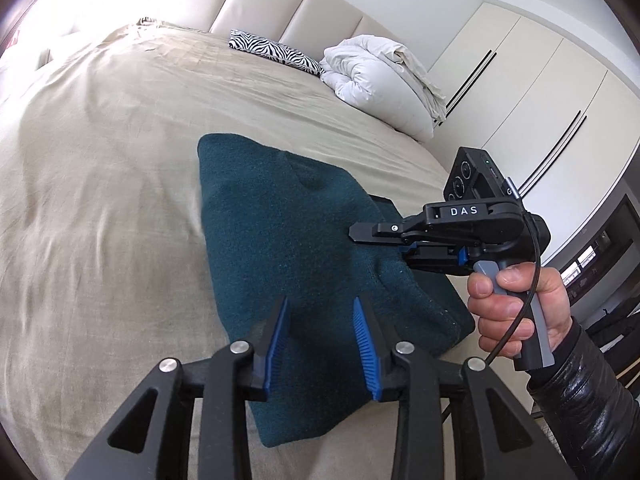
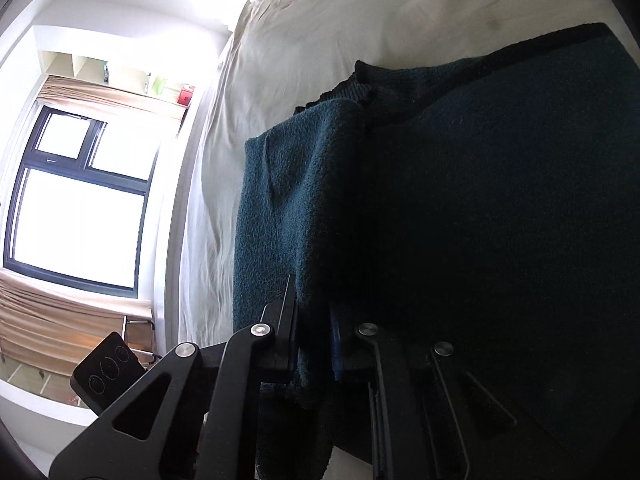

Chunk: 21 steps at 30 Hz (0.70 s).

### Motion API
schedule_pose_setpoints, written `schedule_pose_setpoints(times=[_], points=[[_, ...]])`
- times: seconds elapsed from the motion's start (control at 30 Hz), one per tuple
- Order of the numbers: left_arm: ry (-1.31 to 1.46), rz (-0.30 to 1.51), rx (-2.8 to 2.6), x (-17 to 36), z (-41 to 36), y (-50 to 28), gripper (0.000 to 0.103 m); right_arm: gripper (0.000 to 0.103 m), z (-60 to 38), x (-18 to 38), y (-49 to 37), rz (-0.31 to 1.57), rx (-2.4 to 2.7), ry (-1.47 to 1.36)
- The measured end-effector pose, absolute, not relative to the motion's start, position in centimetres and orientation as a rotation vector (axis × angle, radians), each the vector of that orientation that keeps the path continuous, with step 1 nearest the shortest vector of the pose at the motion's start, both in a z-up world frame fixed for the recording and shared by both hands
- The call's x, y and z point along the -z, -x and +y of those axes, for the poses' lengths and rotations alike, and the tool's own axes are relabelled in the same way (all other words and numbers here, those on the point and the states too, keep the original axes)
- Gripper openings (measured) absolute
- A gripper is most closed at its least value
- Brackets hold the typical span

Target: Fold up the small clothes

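Two claws work over one dark teal knitted garment [image 1: 288, 216] that lies partly folded on a beige bedsheet [image 1: 100, 168]. In the left wrist view the left claw [image 1: 322, 344] hangs just above the near part of the garment with its blue ribbed pads [image 1: 364, 344] spread apart; nothing sits between them, and the teal knit shows through the gap. No earlier picture is here to compare with.

To the right of the left claw and a little beyond it, the right claw [image 1: 360, 236] comes in from the side over the garment's right edge, carried by a hand [image 1: 516, 312] in a black sleeve [image 1: 588, 408]. Seen from there, its fingers lie close together.

In the right wrist view the right claw [image 2: 314, 320] is pressed together on a fold of the teal knit: a flap of fabric runs down between its two fingers and hangs below them. Ahead of this claw the lifted flap stands up, and the rest of the garment spreads dark to its right. To the left of the claw lies the pale sheet, then a window [image 2: 80, 200] with curtains.

Well beyond both claws, by the padded headboard [image 1: 304, 12], sit a zebra-striped pillow [image 1: 276, 50] and a bundled white duvet [image 1: 380, 80]. White wardrobe doors [image 1: 532, 92] stand off to the right.
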<state>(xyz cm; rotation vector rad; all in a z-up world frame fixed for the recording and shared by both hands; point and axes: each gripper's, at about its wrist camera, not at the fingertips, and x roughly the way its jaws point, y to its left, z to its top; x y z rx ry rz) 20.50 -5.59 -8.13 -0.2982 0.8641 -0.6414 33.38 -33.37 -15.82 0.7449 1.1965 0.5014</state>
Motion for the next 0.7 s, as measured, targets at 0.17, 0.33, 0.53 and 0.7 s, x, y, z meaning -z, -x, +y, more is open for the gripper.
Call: schedule_pose_setpoints(times=[0.17, 0.33, 0.53, 0.7], points=[[0.275, 0.867, 0.653, 7.7, -7.4, -21.1, 0.039, 0.010, -39.1, 14.4, -31.7, 1.168, -0.441, -0.729], [0.242, 0.862, 0.677, 7.3, -10.4, -22.1, 0.039, 0.010, -44.7, 13.9, -30.2, 1.132, -0.360, -0.747], [0.146, 0.901, 0.696, 8.3, -14.9, -22.8, 0.042, 0.010, -48.9, 13.9, -28.3, 1.126, -0.284, -0.750], [0.111, 0.929, 0.684, 9.8, -16.3, -22.4, 0.042, 0.010, -50.5, 15.0, -27.6, 1.126, -0.245, -0.799]])
